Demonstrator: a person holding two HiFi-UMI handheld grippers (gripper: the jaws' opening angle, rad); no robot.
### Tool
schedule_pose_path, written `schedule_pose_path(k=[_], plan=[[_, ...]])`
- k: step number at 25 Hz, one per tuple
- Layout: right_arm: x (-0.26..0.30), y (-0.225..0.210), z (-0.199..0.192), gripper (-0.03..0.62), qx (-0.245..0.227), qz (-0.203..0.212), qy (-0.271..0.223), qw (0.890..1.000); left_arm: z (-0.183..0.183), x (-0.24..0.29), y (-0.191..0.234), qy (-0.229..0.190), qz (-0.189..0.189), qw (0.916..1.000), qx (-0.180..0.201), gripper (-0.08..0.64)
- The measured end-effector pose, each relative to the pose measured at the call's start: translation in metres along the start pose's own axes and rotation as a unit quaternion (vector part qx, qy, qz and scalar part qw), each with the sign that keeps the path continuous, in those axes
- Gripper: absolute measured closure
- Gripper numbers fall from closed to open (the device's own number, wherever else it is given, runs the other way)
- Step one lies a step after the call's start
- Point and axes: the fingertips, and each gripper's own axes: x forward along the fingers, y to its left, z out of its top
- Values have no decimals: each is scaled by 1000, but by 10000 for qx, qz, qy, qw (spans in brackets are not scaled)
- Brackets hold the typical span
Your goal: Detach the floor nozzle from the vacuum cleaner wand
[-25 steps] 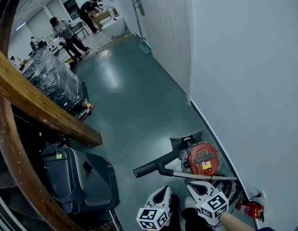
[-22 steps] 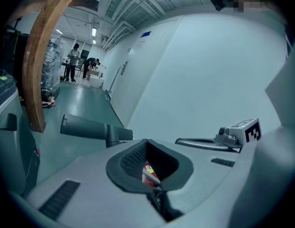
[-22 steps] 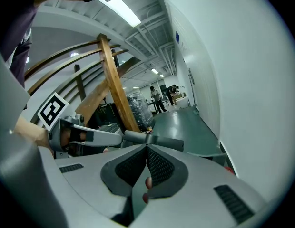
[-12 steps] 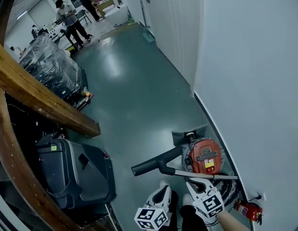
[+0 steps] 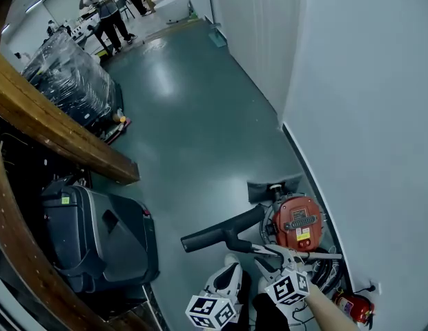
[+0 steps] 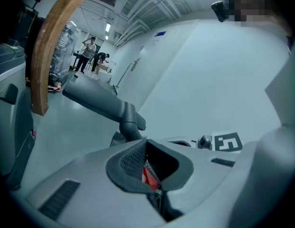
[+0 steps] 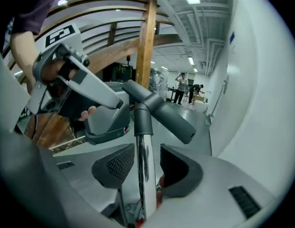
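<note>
Right forearm cut off at the head view's bottom edge, left claw [image 6: 146, 167] pinched shut and empty, tilted gently downward, right claw [image 7: 143, 167] just sprung wide astride the chrome wand [image 7: 142, 151], pads clear of it, beyond, floor nozzle [image 5: 273, 187] at the floor's wall edge behind the red canister [image 5: 297, 227], its joint indistinct.

Floor [image 5: 193, 116] ahead is open. Wall [image 5: 366, 102] closes the right side, with the vacuum [image 5: 295, 223] against it. Machine [image 5: 96, 236] and beam [image 5: 62, 136] block the left. Grey tube [image 5: 217, 231] crosses the gap between.
</note>
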Motion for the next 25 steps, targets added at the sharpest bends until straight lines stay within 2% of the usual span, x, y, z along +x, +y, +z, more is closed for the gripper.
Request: schedule_pose_path(k=[3,6,18,22,23,25], plan=[[22,3,-11,408,-350,-42,269,9990,-3,3,6,-9,1,10000,-50,555],[39,2,-20,408,-399,-126,485,9979,-6,3,11,2,-5,9999,-142,555],[43,4,-19,429,-406,-81,381,9984,-6,4,18,-57,-20,9993,-371,555],[33,1,-17,430,-368,-82,333,9987,-7,9,10,-100,-230,9977,-627,553],[30,1,-16,430,-358,-86,319,9988,-8,11,7,-118,-321,9968,-727,547],[23,0,-14,430,-350,-100,283,9989,-9,15,1,-162,-485,9947,-889,459]])
